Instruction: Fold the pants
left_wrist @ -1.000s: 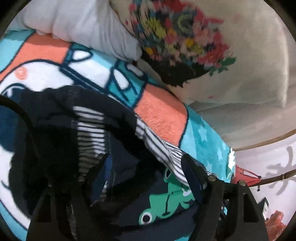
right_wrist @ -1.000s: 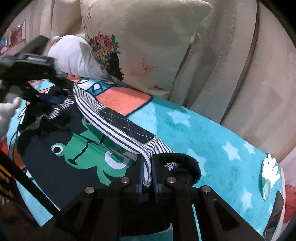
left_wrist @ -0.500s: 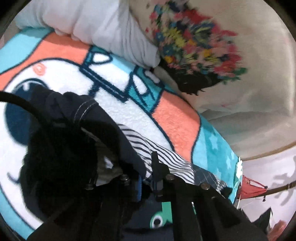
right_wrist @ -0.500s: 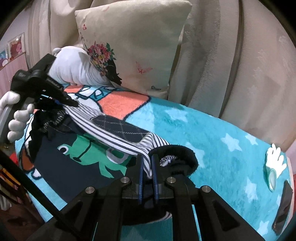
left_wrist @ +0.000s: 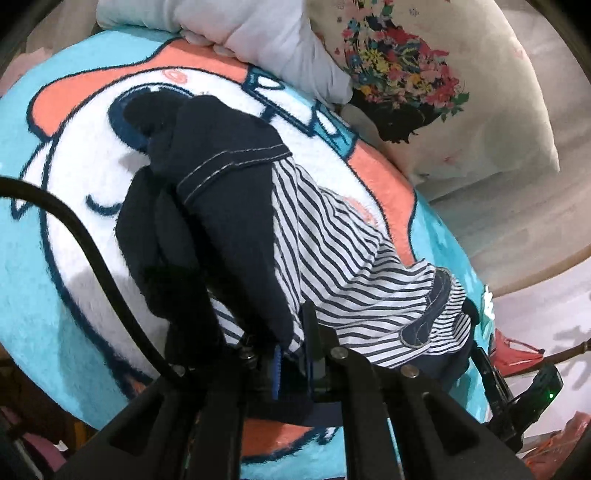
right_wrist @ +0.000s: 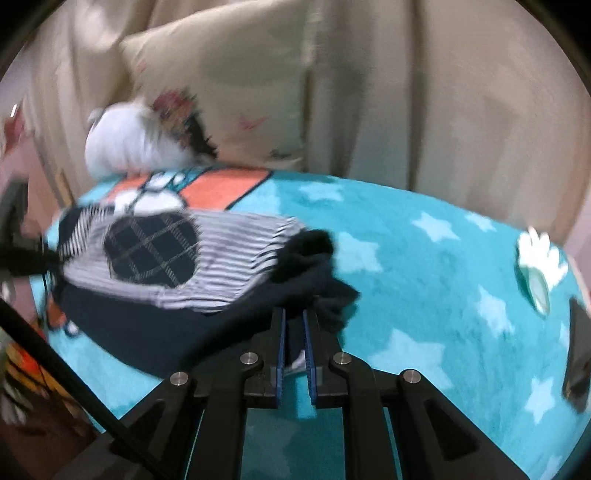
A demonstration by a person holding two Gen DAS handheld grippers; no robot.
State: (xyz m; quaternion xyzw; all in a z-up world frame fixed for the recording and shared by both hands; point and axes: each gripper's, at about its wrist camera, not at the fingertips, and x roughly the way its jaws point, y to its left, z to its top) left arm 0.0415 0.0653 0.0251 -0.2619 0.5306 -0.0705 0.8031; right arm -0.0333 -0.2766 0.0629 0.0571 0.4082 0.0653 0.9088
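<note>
Turquoise star-print blanket [right_wrist: 424,266] covers the bed. Left gripper [left_wrist: 293,354] is clamped on one end of the single pair of pants [right_wrist: 155,258]; right gripper [right_wrist: 293,332] pinches the other end, jaws narrow. Pants stretch lengthwise between the two. Two pillows: one floral [left_wrist: 424,74], one white [left_wrist: 258,33].

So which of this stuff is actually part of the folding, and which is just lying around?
Part of the job:
- pants, navy with striped lining
- left gripper, fingers shut on the pants
- right gripper, fingers shut on the pants

Just lying about:
- blanket
- flowered pillow
- white plush toy
- curtain
</note>
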